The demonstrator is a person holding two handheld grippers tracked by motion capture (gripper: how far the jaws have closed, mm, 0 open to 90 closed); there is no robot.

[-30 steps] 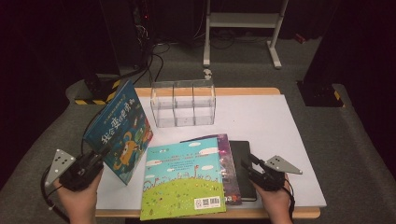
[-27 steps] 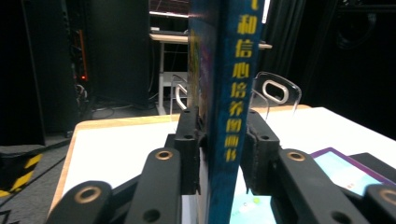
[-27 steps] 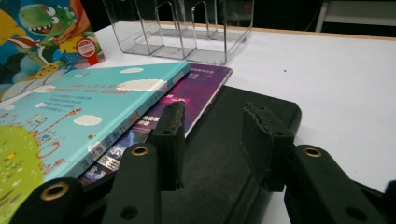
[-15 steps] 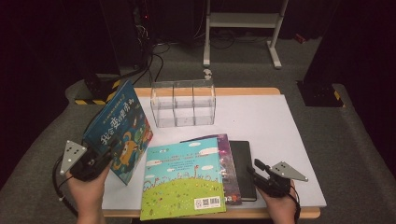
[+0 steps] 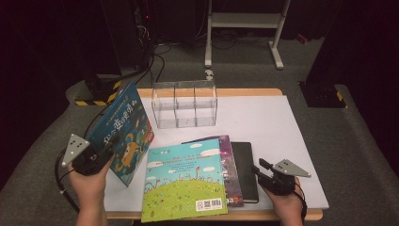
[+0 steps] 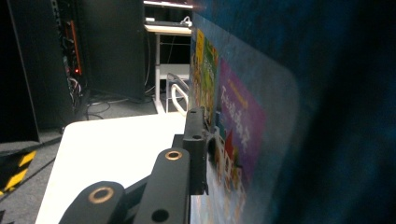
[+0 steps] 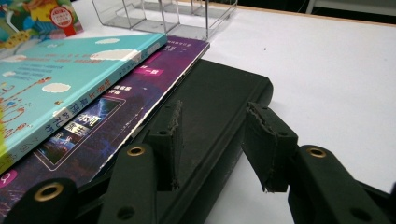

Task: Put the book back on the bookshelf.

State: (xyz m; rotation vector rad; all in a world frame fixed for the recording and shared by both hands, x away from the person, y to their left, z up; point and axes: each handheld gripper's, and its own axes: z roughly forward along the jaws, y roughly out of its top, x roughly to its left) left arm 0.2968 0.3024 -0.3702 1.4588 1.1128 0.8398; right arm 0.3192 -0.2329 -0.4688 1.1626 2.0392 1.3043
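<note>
- Your left gripper (image 5: 101,153) has its fingers clamped on the lower edge of the blue picture book (image 5: 123,132), which stands tilted off the bench (image 5: 282,127) at its left side, just left of the stack.
- In the left gripper view only one finger (image 6: 195,140) is plain; the other is hidden behind the book's cover (image 6: 243,116), which is blurred and cut off at the right.
- Since a second ago the blue book has come nearer your hand and stands steeper.
- Your right gripper (image 7: 217,135) has drawn back a little; its fingers stand apart, empty, over the edge of the matte black book (image 7: 224,102).
- That black book lies lowest in the stack, with a glossy purple book (image 7: 116,107) on it and a turquoise hardcover (image 5: 186,176) on top.
- A clear three-cell plastic organiser (image 5: 184,103) stands behind.
</note>
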